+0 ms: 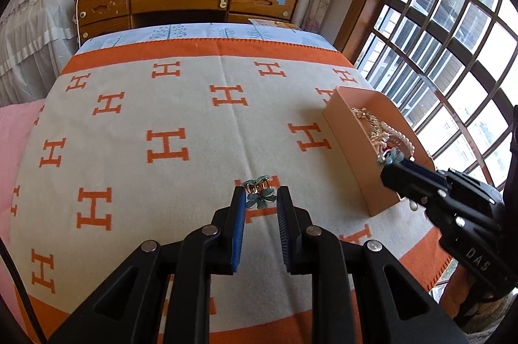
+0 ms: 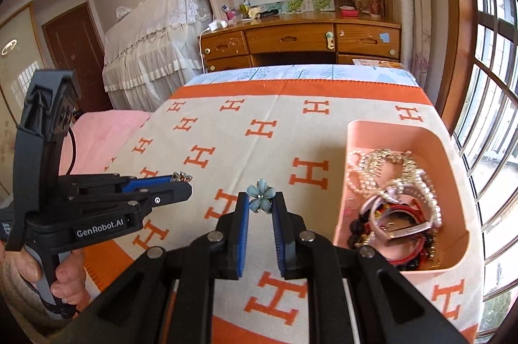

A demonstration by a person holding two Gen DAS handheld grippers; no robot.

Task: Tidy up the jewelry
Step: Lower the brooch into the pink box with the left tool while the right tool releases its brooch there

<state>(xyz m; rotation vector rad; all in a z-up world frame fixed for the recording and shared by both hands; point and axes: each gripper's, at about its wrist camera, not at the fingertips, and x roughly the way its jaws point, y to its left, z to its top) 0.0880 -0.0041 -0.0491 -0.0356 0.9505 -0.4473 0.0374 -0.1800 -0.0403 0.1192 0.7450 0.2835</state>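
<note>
My left gripper [image 1: 258, 195] holds a teal flower hair clip with a gold clasp [image 1: 259, 193] between its fingertips, just above the H-pattern blanket; it also shows in the right wrist view [image 2: 181, 179]. My right gripper [image 2: 261, 201] is shut on a second teal flower clip [image 2: 260, 195]; in the left wrist view this clip [image 1: 390, 157] is held over the near end of the pink box [image 1: 348, 146]. The pink box [image 2: 453, 162] holds pearl strings, gold chains and red and black bracelets [image 2: 391, 201].
The orange and grey blanket [image 1: 194, 124] covers the bed. A wooden desk with drawers [image 1: 181, 1] stands beyond the bed's far end. A barred window [image 1: 453, 36] runs along the right. A pink pillow [image 1: 16, 137] lies at the left.
</note>
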